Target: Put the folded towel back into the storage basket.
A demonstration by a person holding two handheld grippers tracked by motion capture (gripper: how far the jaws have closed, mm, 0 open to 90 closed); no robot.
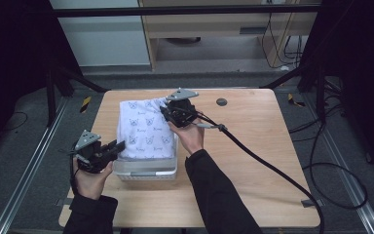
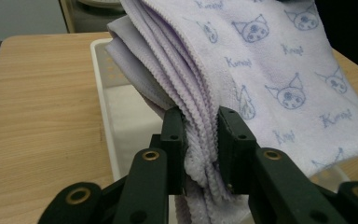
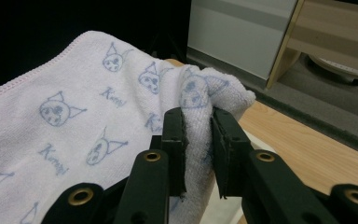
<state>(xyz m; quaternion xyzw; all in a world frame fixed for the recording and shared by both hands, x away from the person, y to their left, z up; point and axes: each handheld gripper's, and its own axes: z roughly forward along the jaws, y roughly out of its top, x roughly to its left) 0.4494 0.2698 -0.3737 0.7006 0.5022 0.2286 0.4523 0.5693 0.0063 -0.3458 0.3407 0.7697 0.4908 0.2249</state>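
The high view looks forward and down from above the person's side, far enough back to take in the whole light wooden surface, the grey floor around it and a pale cabinet beyond. The left tool's camera sits low and very close, sighting along its own black jaws at the layered edge of the folded lilac cat-print towel, with the white plastic tray underneath. The right tool's camera, equally close, faces across the towel's far corner toward the cabinet (seen at the top of the high view). All three views share the towel.
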